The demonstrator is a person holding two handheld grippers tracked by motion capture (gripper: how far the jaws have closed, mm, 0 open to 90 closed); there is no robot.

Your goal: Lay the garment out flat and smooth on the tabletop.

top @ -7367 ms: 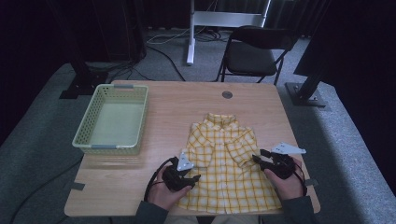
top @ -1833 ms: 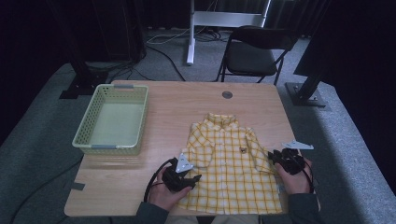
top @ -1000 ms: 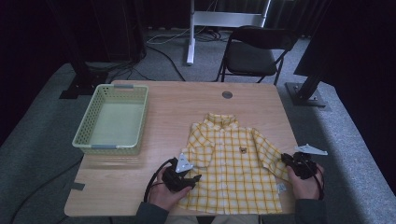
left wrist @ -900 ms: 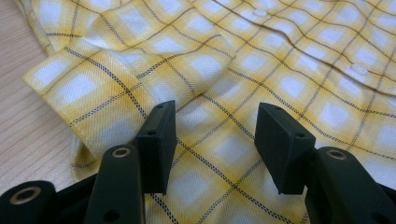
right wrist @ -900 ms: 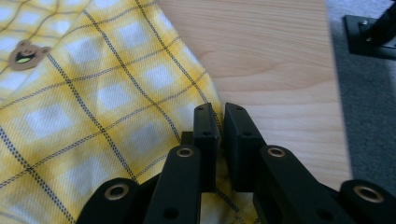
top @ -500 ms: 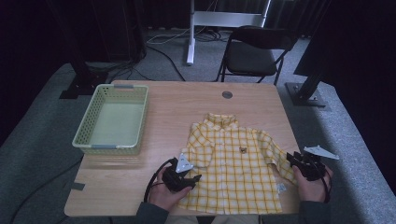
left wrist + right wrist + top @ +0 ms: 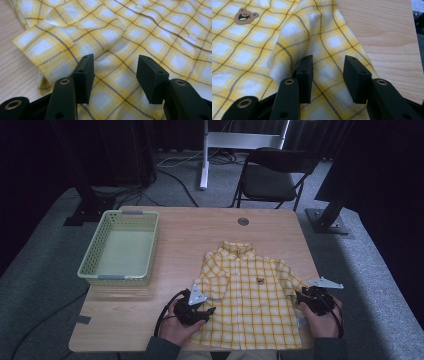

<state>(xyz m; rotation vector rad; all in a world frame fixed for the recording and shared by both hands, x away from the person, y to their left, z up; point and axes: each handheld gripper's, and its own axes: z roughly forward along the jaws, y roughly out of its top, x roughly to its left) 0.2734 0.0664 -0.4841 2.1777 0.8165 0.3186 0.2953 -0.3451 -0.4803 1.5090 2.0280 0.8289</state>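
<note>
Hands reach in from the table's near edge, each wrapped around a gripper. Left gripper (image 7: 204, 311) lies low over the yellow checked shirt (image 7: 248, 300) beside its left sleeve, jaws spread apart above the cloth, gripping nothing. Right gripper (image 7: 301, 296) rests at the right sleeve (image 7: 322, 47), jaws parted over it. Farther back stands a green basket (image 7: 121, 276) on the wooden table (image 7: 200, 232).

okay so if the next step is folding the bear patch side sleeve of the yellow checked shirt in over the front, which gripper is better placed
Right, probably. The right gripper sits at that short sleeve, jaws open over its fabric beside the brown bear patch. The left gripper is across the yellow checked shirt, at the other sleeve.
</note>
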